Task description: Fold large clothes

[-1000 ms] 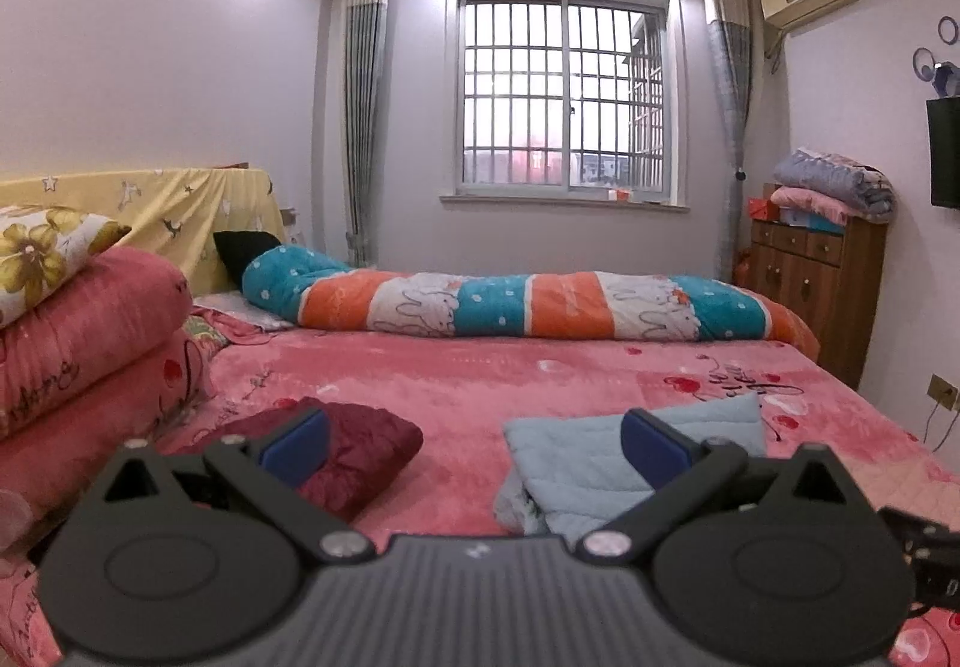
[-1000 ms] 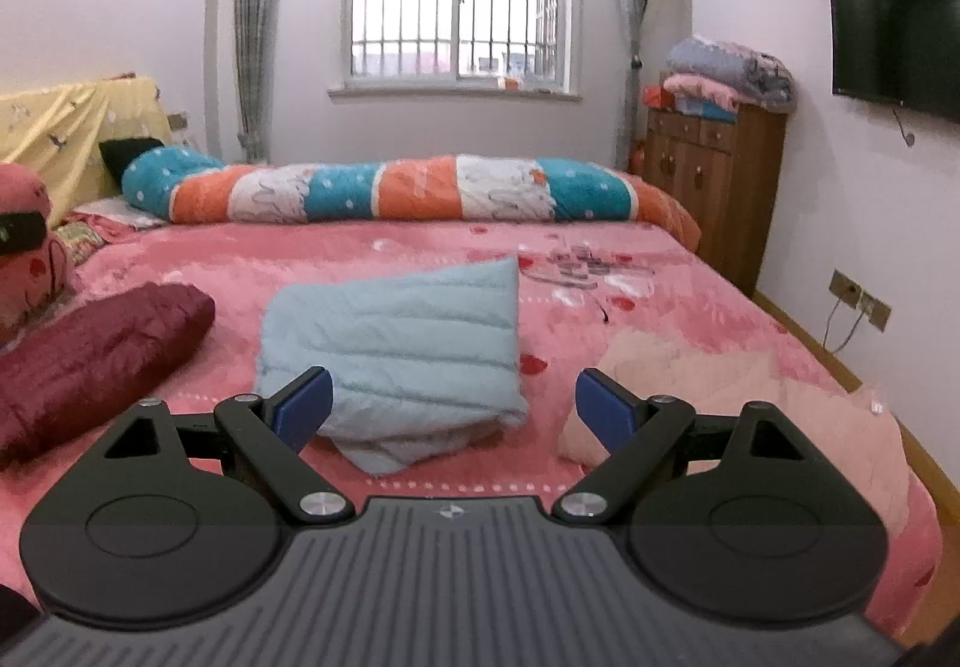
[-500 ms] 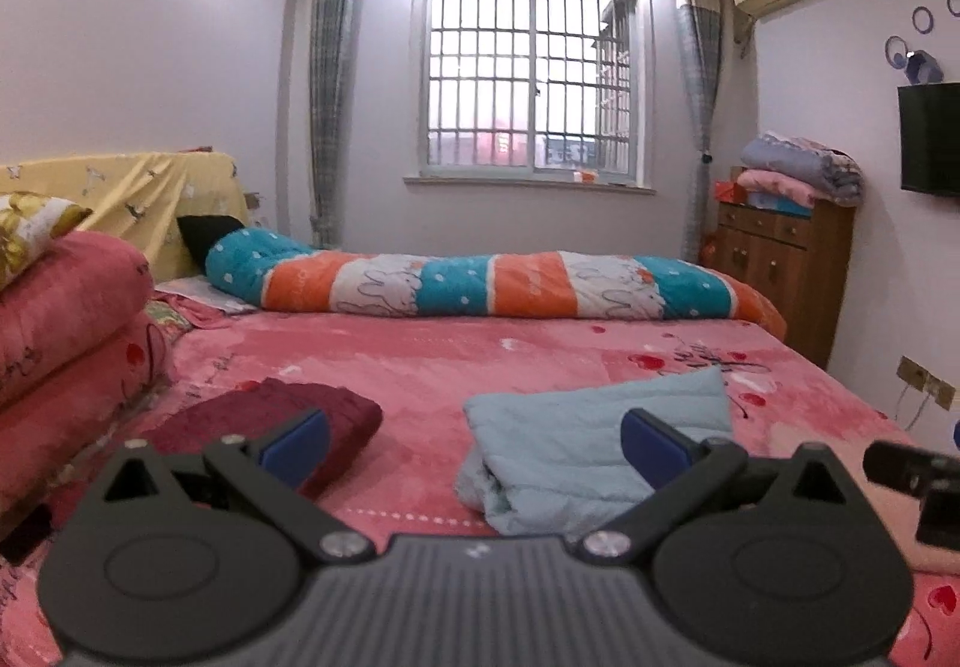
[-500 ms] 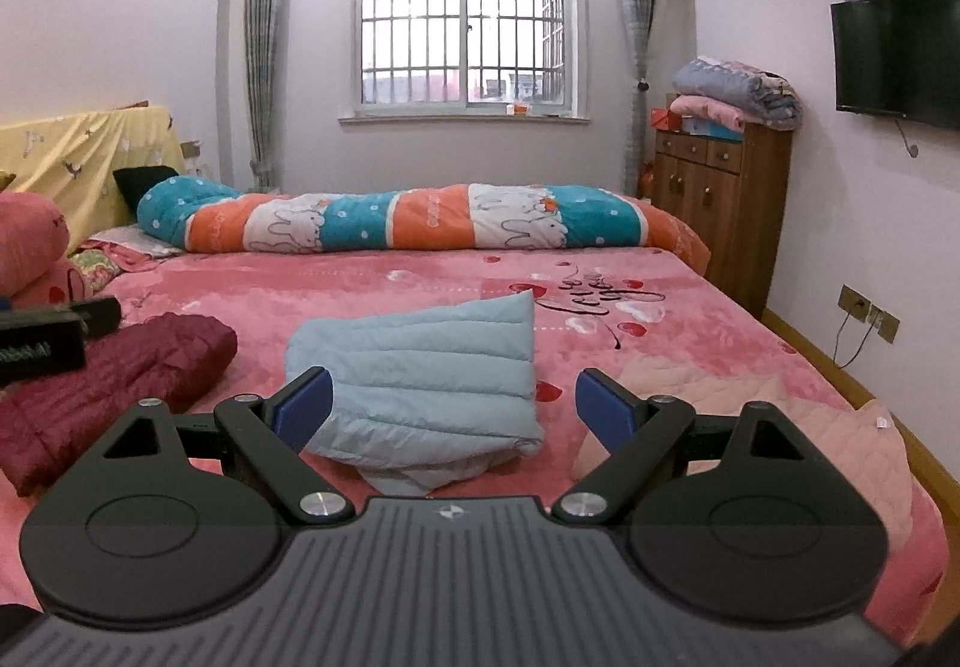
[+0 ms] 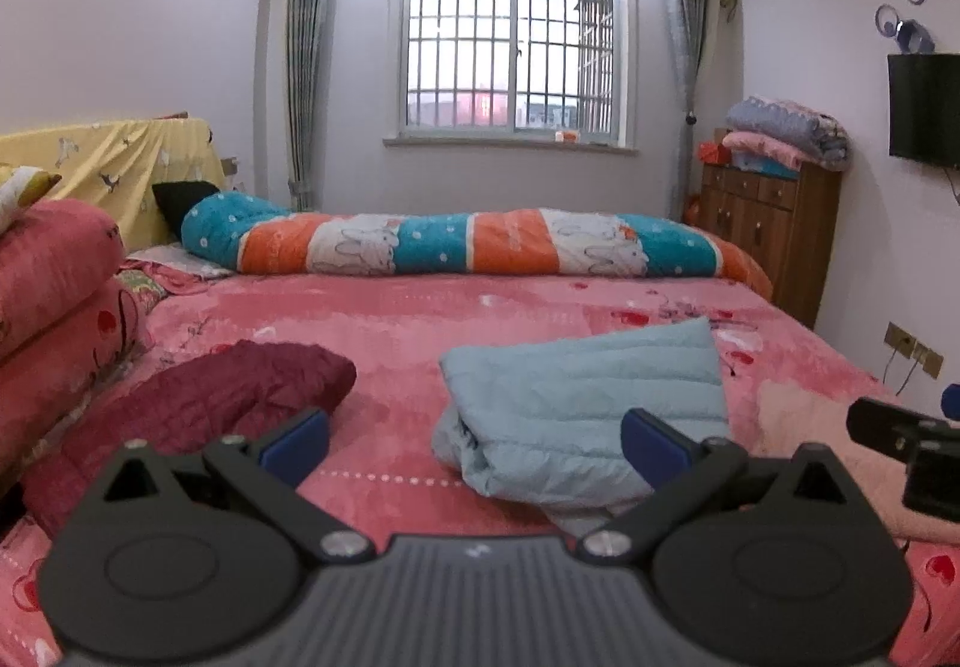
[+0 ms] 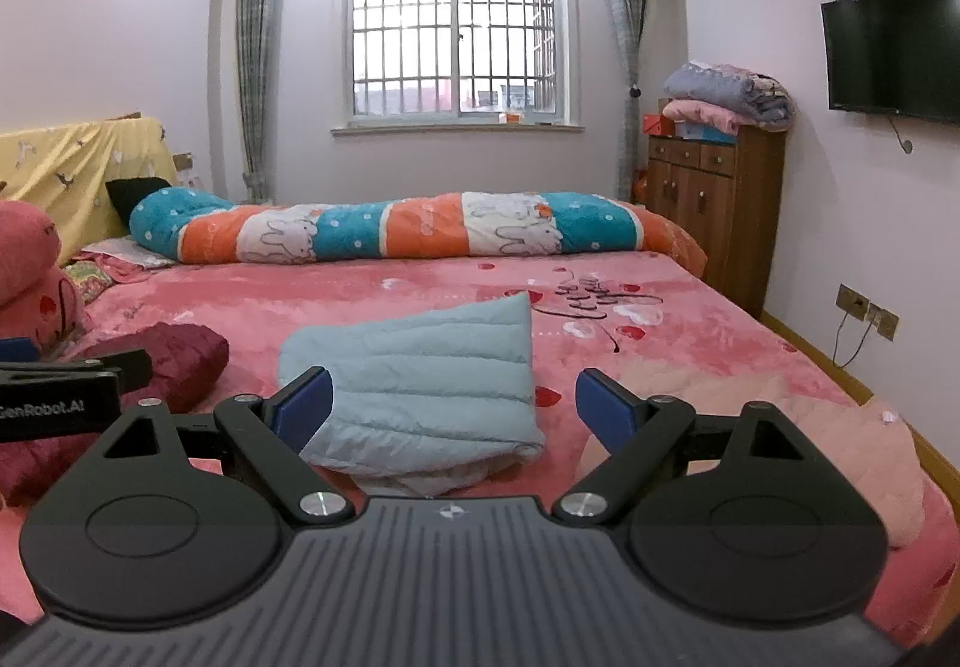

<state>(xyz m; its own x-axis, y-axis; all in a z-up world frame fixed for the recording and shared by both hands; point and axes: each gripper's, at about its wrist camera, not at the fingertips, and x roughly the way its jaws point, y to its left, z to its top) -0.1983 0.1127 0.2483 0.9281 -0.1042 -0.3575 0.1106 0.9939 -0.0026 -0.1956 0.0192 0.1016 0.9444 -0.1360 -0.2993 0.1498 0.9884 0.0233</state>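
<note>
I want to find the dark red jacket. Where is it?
The dark red jacket lies on the pink bed, left in both views, beside the light blue jacket and near the pink bedding stack.

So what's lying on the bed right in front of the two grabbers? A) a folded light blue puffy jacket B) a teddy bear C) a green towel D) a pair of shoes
A: a folded light blue jacket lies on the pink bed, beyond both pairs of open fingers.
</note>
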